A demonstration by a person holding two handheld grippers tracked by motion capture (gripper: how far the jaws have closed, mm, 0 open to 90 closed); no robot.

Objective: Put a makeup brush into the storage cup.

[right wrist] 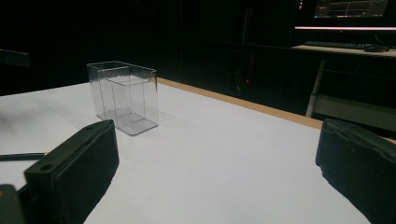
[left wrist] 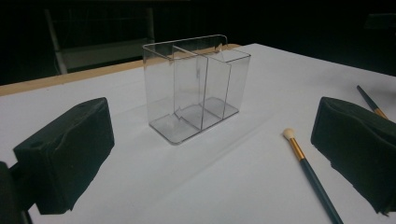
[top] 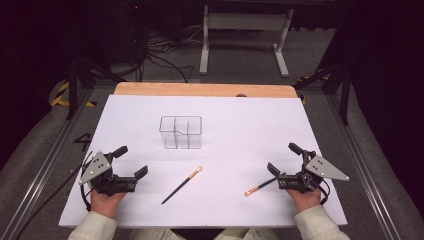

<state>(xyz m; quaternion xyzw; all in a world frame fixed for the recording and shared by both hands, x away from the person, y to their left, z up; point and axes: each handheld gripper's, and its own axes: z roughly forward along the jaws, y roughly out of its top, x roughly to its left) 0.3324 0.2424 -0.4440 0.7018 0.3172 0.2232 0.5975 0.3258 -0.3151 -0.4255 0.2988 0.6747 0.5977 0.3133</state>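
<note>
Left hand-held gripper (top: 131, 161): jaws wide apart, nothing between. Right hand-held gripper (top: 283, 157): same, nothing gripped. Two makeup brushes flat on desk (top: 240, 130): one (top: 182, 185) mid-front, other (top: 260, 187) just beside right jaws. Clear divided organizer (top: 181, 132) upright, centre, well apart from both.

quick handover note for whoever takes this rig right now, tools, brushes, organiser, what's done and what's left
Left tool: open, holding nothing, low over the table's near left.
Right tool: open, holding nothing, low at the near right, beside the second brush.
Clear organiser: upright mid-table on the white sheet, its compartments bare.
First brush: flat on the sheet in front of the organiser, pale tip pointing toward it.
Second brush: flat on the sheet, its handle end by the right tool.
Done: nothing yet; neither brush is lifted.
Left: probably pick up each brush and stand it in the organiser.
</note>
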